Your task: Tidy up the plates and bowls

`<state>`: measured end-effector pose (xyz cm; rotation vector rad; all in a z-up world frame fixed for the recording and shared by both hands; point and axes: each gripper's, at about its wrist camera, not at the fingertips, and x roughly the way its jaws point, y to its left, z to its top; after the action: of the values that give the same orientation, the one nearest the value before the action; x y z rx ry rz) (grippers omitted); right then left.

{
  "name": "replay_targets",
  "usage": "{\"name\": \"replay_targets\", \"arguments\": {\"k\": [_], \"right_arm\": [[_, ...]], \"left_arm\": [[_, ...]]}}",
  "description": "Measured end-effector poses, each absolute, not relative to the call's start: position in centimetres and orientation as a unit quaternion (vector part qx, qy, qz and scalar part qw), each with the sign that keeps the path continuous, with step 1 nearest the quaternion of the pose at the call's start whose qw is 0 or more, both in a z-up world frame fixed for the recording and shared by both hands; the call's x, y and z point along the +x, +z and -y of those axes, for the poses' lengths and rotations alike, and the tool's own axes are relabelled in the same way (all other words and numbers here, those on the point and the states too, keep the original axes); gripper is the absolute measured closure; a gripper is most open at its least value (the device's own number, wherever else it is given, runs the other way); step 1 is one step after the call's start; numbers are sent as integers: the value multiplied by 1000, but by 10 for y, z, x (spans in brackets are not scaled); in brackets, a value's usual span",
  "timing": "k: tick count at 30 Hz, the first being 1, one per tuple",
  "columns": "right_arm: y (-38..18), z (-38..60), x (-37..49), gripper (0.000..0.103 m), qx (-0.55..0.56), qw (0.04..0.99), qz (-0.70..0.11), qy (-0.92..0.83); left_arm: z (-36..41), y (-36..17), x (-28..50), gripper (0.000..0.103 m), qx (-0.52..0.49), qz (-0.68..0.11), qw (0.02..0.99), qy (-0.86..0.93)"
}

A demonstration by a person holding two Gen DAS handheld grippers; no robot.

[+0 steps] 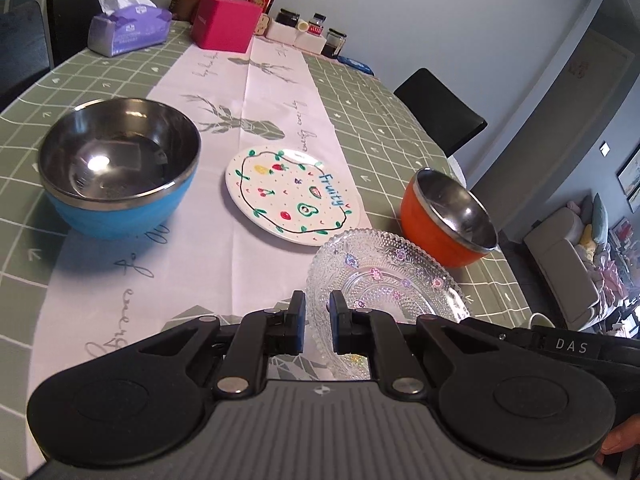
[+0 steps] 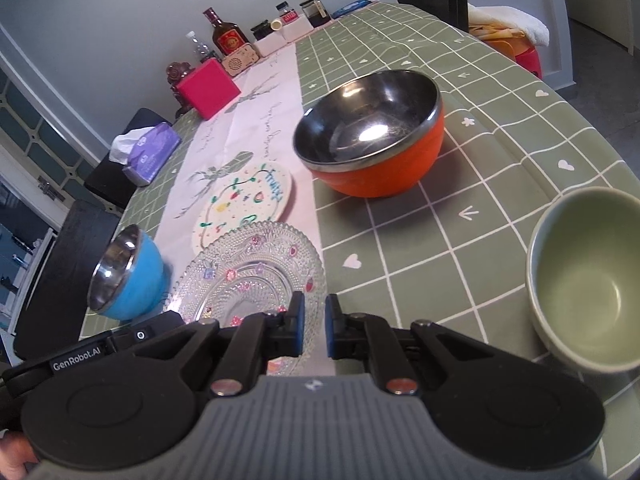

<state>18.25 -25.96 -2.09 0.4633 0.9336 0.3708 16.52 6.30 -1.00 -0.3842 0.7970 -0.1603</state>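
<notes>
Still early: nothing stacked yet. L gripper (image 1: 318,322) narrow-gapped, straddling glass plate (image 1: 384,280) rim at table's (image 1: 360,120) near edge, grip unclear. R gripper (image 2: 314,328) narrow, empty. Next: pinch rim, lift onto fruit plate (image 1: 292,194).

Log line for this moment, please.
left tool: open, at glass plate rim | right tool: open, empty | nothing stacked yet

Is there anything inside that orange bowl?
The orange bowl shows only its bare shiny steel lining, with nothing in it. The tablecloth under its base is covered.
</notes>
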Motion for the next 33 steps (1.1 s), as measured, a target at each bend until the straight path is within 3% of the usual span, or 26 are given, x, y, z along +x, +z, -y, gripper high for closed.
{"name": "replay_targets", "arguments": {"k": [13,33], "right_arm": [[-3,251,140,95,212,851,-429,217],[-23,232,83,95,141,837,-456,268]], "left_arm": [[-79,11,112,90,-189,-379,903,-70],[-94,-20,58,90,-176,-428,885,-54]]}}
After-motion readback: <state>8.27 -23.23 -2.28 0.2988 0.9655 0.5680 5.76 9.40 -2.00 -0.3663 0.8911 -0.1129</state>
